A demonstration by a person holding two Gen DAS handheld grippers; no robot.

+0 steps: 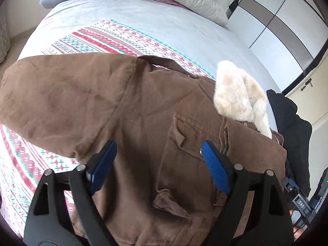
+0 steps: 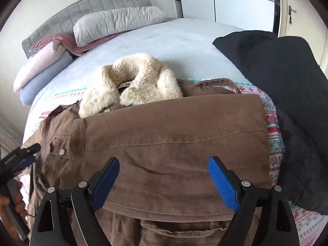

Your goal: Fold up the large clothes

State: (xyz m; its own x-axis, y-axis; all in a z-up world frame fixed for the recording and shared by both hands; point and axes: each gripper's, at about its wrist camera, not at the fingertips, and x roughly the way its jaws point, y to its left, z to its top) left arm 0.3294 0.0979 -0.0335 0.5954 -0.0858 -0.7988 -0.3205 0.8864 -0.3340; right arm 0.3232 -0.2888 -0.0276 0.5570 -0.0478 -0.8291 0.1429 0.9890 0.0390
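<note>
A brown jacket (image 1: 143, 110) with a cream fur collar (image 1: 239, 94) lies on a patterned blanket (image 1: 106, 39) on the bed. My left gripper (image 1: 157, 153) is open and empty, just above the jacket's chest pocket. In the right wrist view the jacket (image 2: 164, 139) has one sleeve folded across its body below the fur collar (image 2: 135, 82). My right gripper (image 2: 164, 168) is open and empty over that sleeve. The left gripper (image 2: 24, 157) shows at the left edge there.
A dark garment (image 2: 287, 94) lies on the bed right of the jacket, also in the left wrist view (image 1: 287, 119). Folded blankets (image 2: 41, 69) and a grey pillow (image 2: 119, 22) sit by the headboard. Wardrobe doors (image 1: 287, 20) stand beyond the bed.
</note>
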